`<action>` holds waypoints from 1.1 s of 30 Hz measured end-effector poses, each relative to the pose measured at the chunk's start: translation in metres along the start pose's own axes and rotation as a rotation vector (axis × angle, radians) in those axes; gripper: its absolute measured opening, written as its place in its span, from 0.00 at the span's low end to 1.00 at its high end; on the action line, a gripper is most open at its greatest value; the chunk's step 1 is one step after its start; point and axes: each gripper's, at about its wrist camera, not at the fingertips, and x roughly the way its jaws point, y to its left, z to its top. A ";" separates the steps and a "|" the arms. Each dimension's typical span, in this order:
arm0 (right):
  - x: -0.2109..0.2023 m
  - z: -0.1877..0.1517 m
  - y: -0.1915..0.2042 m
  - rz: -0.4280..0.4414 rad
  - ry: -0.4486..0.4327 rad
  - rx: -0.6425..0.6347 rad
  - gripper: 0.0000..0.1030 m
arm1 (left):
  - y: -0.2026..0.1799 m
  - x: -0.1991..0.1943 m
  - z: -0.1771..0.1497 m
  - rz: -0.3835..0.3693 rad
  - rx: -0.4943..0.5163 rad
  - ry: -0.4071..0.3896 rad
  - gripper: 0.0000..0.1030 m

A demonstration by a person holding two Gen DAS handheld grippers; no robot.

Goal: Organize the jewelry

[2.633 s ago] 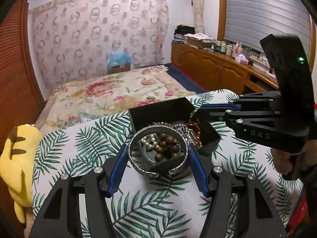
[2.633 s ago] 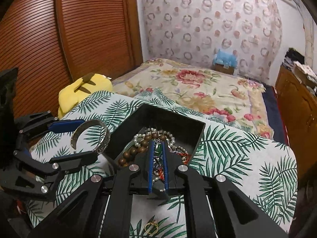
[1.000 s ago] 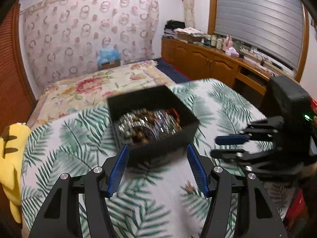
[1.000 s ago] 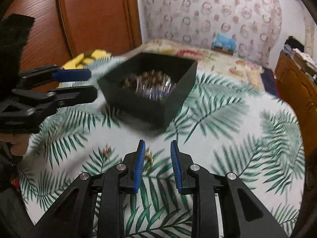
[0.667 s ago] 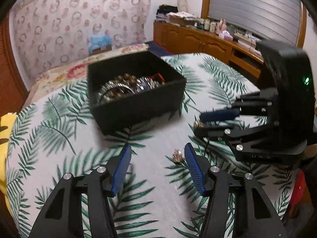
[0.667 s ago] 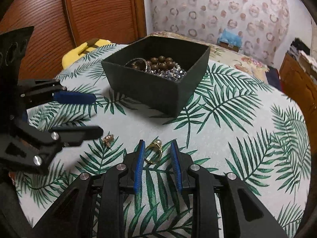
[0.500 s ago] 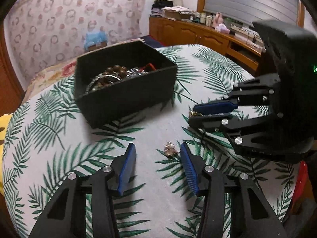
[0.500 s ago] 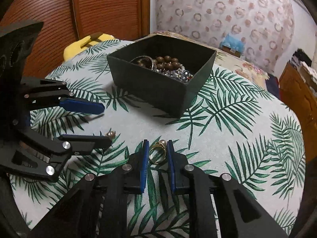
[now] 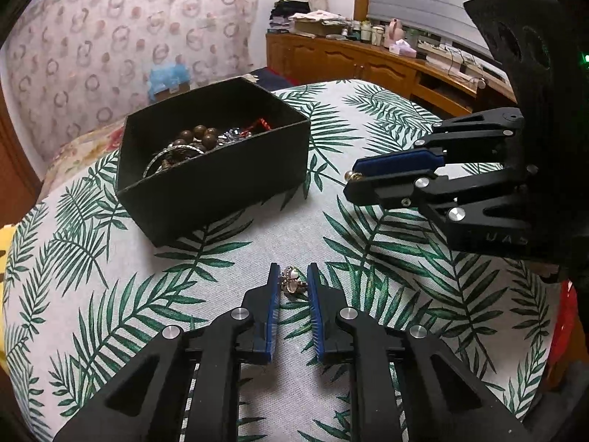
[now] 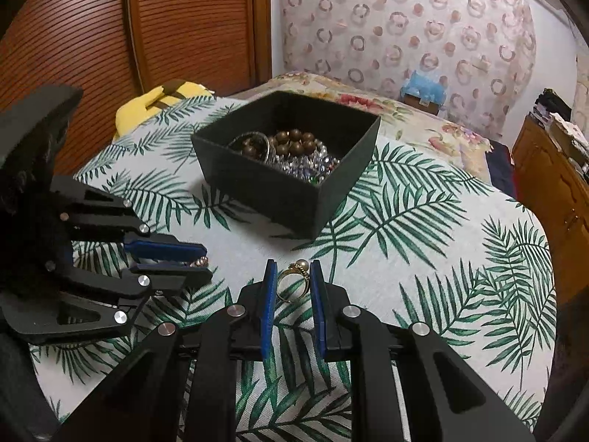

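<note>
A black open box [image 9: 221,184] [image 10: 272,188] on the palm-leaf cloth holds a silver bangle, brown beads and crystal strands. My left gripper [image 9: 292,281] [image 10: 200,259] is closed around a small rose-gold pearl earring [image 9: 292,283] lying on the cloth in front of the box. My right gripper [image 10: 292,281] [image 9: 351,178] is closed around a gold pearl ring [image 10: 292,280] lying on the cloth; the ring's pearl [image 9: 349,175] peeks out at its tips in the left wrist view.
A yellow plush toy [image 10: 162,101] lies beyond the table's left edge. A floral bed [image 10: 405,110] lies behind the table. A wooden cabinet [image 9: 368,66] with clutter runs along the right wall. Wooden slatted doors [image 10: 147,37] stand to the left.
The silver bangle went from my left gripper into the box. Both grippers dropped to the cloth in front of the box and narrowed, the left around the earring, the right around the ring.
</note>
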 end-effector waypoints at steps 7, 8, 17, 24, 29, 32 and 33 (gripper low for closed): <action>-0.012 0.022 0.000 0.002 -0.061 0.003 0.19 | 0.015 -0.020 0.016 0.020 -0.041 -0.069 0.13; -0.013 0.029 -0.001 0.001 -0.073 0.004 0.19 | 0.018 -0.023 0.020 0.024 -0.046 -0.079 0.13; 0.000 0.076 -0.015 0.049 -0.124 0.072 0.19 | 0.052 -0.040 0.052 0.071 -0.110 -0.158 0.13; 0.014 0.086 -0.016 0.042 -0.120 0.073 0.20 | 0.070 -0.035 0.065 0.092 -0.155 -0.168 0.13; 0.016 0.084 -0.018 0.018 -0.117 0.087 0.33 | 0.074 -0.031 0.063 0.107 -0.173 -0.169 0.16; 0.013 0.079 -0.020 0.023 -0.126 0.092 0.33 | 0.077 -0.032 0.060 0.114 -0.189 -0.170 0.25; 0.011 0.078 -0.020 0.019 -0.130 0.095 0.33 | 0.078 -0.033 0.059 0.118 -0.194 -0.169 0.28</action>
